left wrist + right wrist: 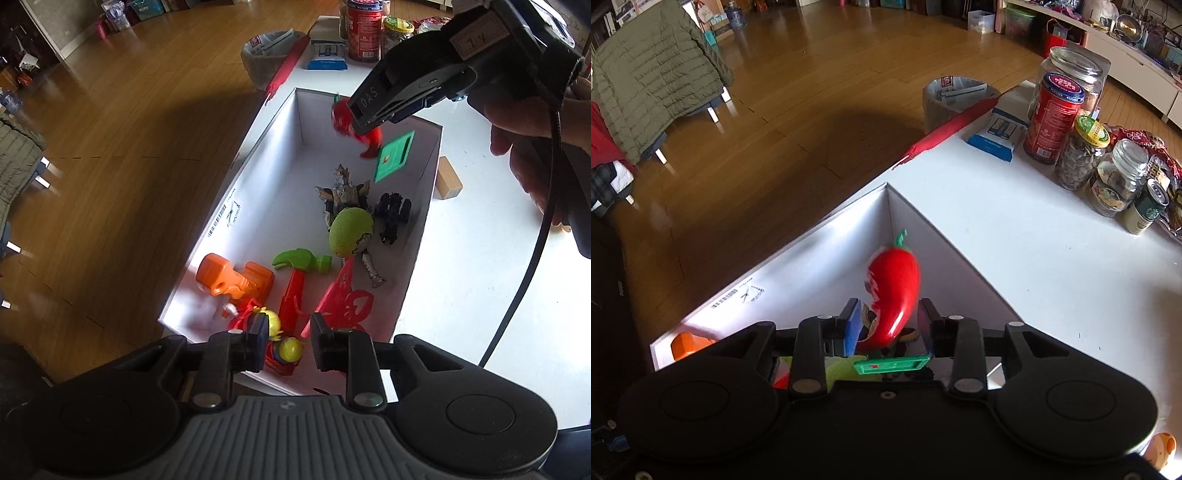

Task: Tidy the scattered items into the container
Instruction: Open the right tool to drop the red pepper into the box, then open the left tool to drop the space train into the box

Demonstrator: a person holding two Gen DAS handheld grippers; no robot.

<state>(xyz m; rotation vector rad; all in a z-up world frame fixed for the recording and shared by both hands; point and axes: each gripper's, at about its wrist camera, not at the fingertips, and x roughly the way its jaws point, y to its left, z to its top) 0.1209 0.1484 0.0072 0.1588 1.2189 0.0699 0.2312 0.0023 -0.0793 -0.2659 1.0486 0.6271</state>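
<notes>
Right claw (888,325) open, red chili (894,291) between fingers, over box (820,254).

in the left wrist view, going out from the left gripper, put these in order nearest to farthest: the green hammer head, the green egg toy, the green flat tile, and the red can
1. Green hammer head, just ahead in the box's near half.
2. Green egg toy, a little farther, to the right.
3. Green flat tile, against the box's far right wall.
4. Red can, on the table beyond the box.

Glossy red chili pepper (894,291), green stem up, over white box (923,236) corner
</notes>
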